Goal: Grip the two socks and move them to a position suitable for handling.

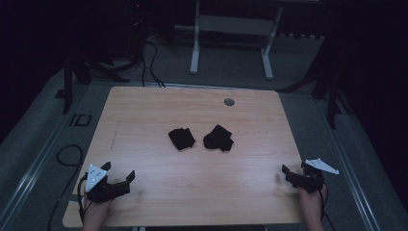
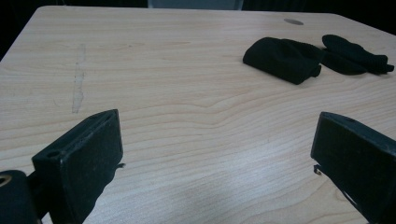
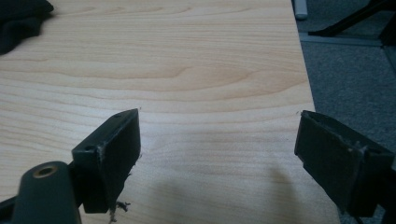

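I see both hand-held grippers, left (image 1: 119, 175) and right (image 1: 287, 174), released near the table (image 1: 192, 187) edge; two socks (image 1: 182, 138) (image 1: 218, 138) lie mid-table, bare wood between.

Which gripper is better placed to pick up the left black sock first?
Left, probably. The left gripper is open and its view faces the left sock across bare table. The right gripper, also open, has the other sock nearer.
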Demonstrator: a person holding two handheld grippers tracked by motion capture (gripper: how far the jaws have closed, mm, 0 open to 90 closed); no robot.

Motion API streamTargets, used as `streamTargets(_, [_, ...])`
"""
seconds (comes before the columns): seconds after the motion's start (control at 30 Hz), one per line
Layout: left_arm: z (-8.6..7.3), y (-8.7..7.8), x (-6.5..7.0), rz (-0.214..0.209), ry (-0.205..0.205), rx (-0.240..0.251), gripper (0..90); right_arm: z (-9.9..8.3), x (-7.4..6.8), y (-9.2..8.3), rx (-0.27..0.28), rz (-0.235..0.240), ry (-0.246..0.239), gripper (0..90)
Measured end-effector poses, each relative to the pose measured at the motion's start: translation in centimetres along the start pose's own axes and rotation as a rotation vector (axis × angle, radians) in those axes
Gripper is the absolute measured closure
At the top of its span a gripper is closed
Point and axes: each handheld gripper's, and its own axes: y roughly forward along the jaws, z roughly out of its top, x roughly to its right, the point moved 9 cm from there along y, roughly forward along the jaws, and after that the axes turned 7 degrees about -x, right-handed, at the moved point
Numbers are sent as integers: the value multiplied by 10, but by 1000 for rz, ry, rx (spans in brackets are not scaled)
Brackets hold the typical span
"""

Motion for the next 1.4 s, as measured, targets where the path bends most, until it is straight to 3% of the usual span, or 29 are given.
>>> streamTargets(0.13, [1,-1,0,1,-1,4,24,0,0,1,-7,13,4,144])
streamTargets(0.27, [1,-2,1,2,1,7,24,-1,-4,1,-12,2,-27,130])
streamTargets(0.33, [1,-2,2,-1,4,7,24,-1,-16,3,-41,48,-43,128])
streamTargets(0.37, [1,-2,2,-1,6,6,24,-1,-16,3,-41,48,-43,128])
streamTargets(0.47, [2,-2,4,-6,14,9,24,1,-37,4,-70,79,-113,139])
streamTargets(0.5, [2,-2,4,-6,14,9,24,1,-37,4,-70,79,-113,139])
streamTargets(0.57, [2,-2,5,-9,11,12,24,3,-54,5,-99,128,-151,142])
streamTargets(0.63, [3,-3,4,-11,6,15,24,4,-56,6,-106,133,-160,142])
streamTargets(0.77, [3,-3,5,-14,3,17,24,13,-75,10,-119,188,-191,135])
streamTargets(1.0, [3,-1,11,-35,22,10,24,33,-103,17,-106,241,-235,132])
streamTargets(1.1, [3,-1,13,-39,24,8,24,43,-119,21,-91,273,-221,132])
streamTargets(1.17, [3,-1,13,-42,22,12,24,48,-129,27,-101,270,-233,134])
streamTargets(1.2, [3,-1,14,-46,23,11,24,50,-136,30,-101,290,-239,134])
streamTargets(1.4, [3,-1,14,-58,17,6,24,68,-176,48,-120,330,-317,135])
